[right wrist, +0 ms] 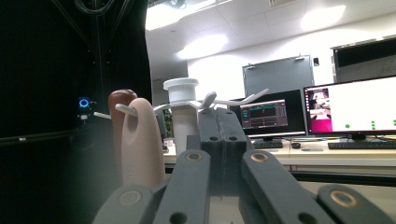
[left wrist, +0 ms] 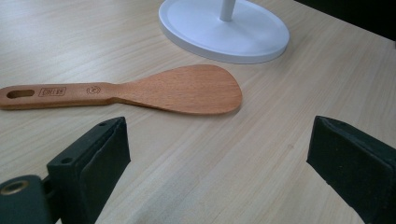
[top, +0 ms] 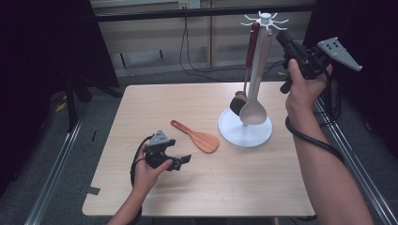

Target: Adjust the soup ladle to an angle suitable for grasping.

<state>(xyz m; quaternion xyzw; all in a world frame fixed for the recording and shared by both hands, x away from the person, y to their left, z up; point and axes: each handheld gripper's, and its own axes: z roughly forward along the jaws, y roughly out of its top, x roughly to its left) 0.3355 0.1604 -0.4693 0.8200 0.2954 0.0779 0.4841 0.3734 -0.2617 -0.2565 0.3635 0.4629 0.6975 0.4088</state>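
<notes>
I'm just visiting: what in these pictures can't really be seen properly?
- Stamped marks on the wooden spatula: left gripper view, too small and blurred to read.
- Dark utensil on the white rack: high view, its head sits partly behind the beige spoon.
- Monitors: right gripper view, text too small.

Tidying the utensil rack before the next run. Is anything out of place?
One thing: the wooden spatula lies flat on the table beside the rack's base, while the beige spoon and a brown-handled utensil hang from the hooks.
</notes>
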